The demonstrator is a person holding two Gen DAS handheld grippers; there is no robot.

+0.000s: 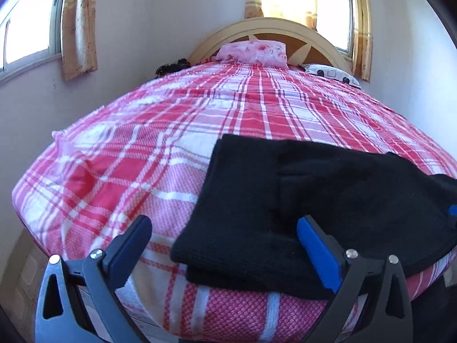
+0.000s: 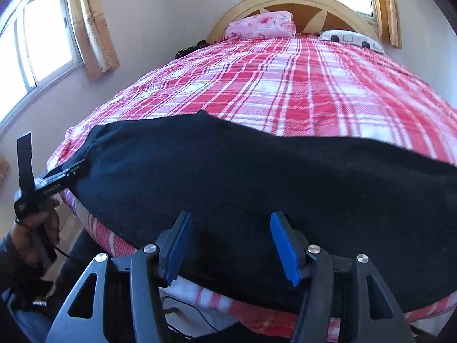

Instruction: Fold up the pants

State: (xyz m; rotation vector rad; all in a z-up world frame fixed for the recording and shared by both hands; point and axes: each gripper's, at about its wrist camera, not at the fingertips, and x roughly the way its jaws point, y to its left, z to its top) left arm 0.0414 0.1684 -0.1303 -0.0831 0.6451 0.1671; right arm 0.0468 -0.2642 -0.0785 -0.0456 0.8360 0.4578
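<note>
Pink plaid bedspread (image 1: pixel 171 131) covers one bed bearing two pillows and one pair of black pants (image 1: pixel 314 194), folded near the foot edge. Left hand-held gripper (image 1: pixel 224 237) gapes wide; right hand-held gripper (image 2: pixel 230 240) likewise, both empty.

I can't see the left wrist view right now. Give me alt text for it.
Black pants, folded over with layers stacked, lie at the near edge of a bed with a red and pink plaid cover. The left gripper hangs open in front of their near left corner, gripping nothing. Two pillows sit by the headboard.
</note>
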